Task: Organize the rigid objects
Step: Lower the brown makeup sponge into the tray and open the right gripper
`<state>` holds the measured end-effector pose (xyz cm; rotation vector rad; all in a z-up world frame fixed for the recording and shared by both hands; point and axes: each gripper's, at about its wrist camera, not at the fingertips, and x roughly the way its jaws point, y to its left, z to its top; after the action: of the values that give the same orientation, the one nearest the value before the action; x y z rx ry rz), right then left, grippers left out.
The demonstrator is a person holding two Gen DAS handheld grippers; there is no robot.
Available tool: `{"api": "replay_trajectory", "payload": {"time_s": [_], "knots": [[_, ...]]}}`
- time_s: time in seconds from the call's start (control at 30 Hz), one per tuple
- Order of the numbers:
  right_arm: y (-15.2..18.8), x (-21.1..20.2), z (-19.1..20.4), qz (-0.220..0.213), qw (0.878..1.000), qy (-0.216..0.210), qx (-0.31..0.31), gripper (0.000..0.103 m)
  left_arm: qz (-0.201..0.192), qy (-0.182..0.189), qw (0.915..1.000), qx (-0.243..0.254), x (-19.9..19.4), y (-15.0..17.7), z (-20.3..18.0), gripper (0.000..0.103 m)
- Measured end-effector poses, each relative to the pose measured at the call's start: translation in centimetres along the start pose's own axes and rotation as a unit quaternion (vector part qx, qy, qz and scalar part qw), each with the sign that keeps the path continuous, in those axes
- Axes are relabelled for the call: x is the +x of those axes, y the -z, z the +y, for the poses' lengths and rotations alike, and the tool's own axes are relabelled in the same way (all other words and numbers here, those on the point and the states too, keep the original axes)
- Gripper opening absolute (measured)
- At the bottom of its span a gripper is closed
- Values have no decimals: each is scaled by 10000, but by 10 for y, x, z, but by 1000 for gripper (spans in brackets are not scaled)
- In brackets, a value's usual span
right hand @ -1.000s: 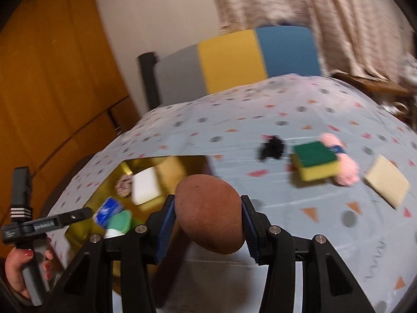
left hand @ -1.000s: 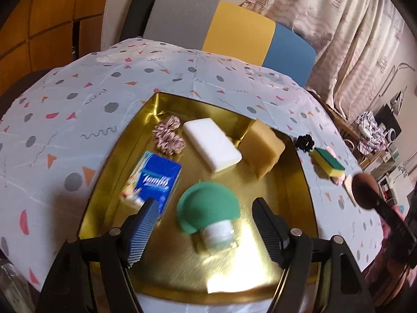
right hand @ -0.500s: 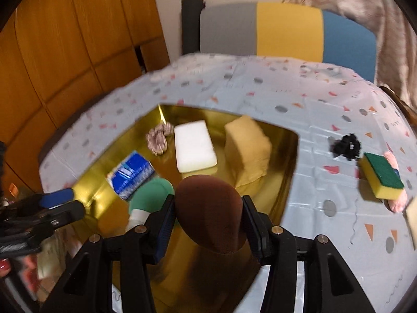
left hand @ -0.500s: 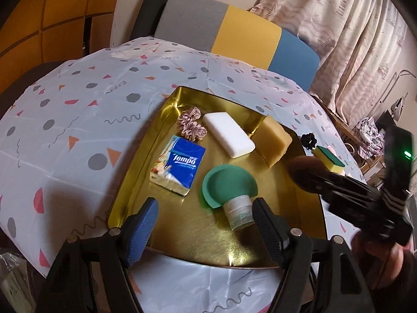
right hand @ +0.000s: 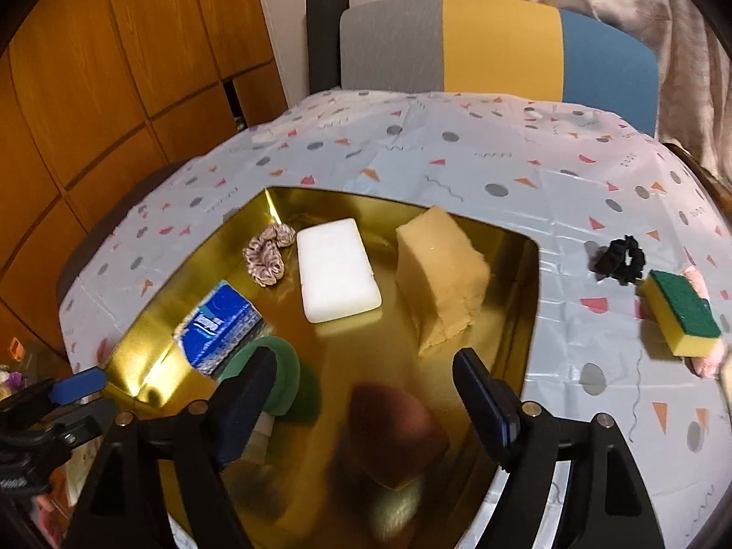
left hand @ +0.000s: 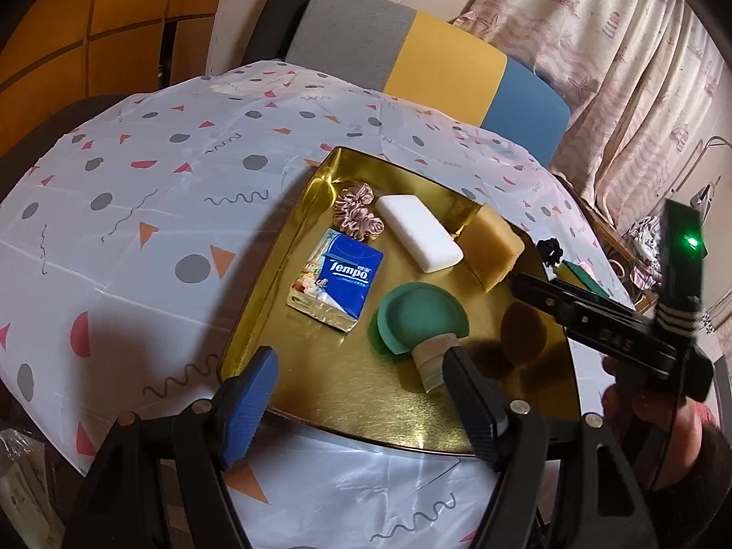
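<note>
A gold tray [left hand: 366, 393] [right hand: 521, 311] lies on the patterned tablecloth. In it are a brown egg-shaped sponge [right hand: 395, 430] [left hand: 524, 331], a green-capped mushroom-shaped item [left hand: 418, 320] [right hand: 279, 379], a blue Tempo tissue pack [left hand: 341, 277] [right hand: 219, 327], a white block [left hand: 418, 233] [right hand: 336, 270], a tan sponge [left hand: 492, 247] [right hand: 439, 277] and a pink scrunchie [left hand: 359, 212] [right hand: 270, 254]. My right gripper [right hand: 366, 405] is open, with the blurred brown sponge loose between its jaws, apart from both. My left gripper [left hand: 361, 405] is open and empty at the tray's near edge.
On the cloth right of the tray lie a black scrunchie [right hand: 620, 258] [left hand: 551, 249], a yellow-green scouring sponge [right hand: 681, 318] on something pink, and a chair back [right hand: 494, 43] behind the table. Wooden cabinets stand at the left.
My right gripper has opened and let go of the brown sponge, which now sits in the tray. My left gripper has drawn back a little toward the tray's near edge.
</note>
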<state>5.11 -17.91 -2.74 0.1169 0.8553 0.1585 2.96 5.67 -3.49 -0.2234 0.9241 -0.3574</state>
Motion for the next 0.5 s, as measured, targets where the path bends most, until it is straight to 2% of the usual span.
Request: {"api": "replay_trajectory", "payload": {"time_s": [0.2, 0.5], "knots": [[10, -35, -15, -308, 9993, 80, 197, 81, 62, 250, 9996, 77, 2, 2, -13, 75], [38, -72, -51, -561, 9965, 401, 475, 82, 172, 396, 9982, 418, 5, 6, -44, 75]]}}
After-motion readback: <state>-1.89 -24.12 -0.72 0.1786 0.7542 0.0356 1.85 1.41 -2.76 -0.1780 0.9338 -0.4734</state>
